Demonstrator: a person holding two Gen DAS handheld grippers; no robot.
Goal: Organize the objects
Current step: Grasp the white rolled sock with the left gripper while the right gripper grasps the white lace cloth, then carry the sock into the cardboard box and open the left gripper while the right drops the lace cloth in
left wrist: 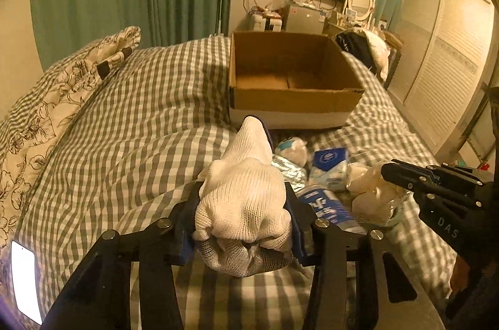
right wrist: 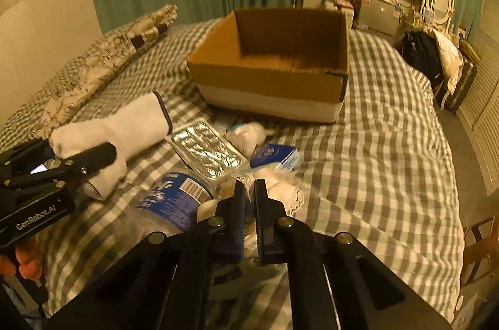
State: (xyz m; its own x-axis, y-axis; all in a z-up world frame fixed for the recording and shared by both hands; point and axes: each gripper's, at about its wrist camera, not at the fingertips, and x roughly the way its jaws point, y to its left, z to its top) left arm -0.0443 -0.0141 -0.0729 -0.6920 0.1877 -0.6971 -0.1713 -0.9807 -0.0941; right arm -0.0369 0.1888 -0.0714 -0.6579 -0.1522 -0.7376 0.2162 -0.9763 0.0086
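My left gripper (left wrist: 243, 224) is shut on a white knit glove (left wrist: 246, 193) and holds it above the checked bed; the glove also shows in the right wrist view (right wrist: 124, 124). My right gripper (right wrist: 249, 205) is shut on a white lace-edged cloth (right wrist: 280, 183), low over the pile. An open, empty cardboard box (left wrist: 290, 99) stands farther along the bed, also in the right wrist view (right wrist: 274, 80). Between box and grippers lie a plastic bottle with a blue label (right wrist: 174, 202), a silver foil pack (right wrist: 209, 149), a blue-and-white tissue pack (right wrist: 274, 155) and a small white bundle (right wrist: 249, 133).
A floral pillow (left wrist: 62, 99) lies at the left of the bed. A lit phone (left wrist: 26, 283) lies at the near left. A dark bag (right wrist: 421, 55) sits past the bed's far right corner. Louvred wardrobe doors (left wrist: 443, 55) line the right wall.
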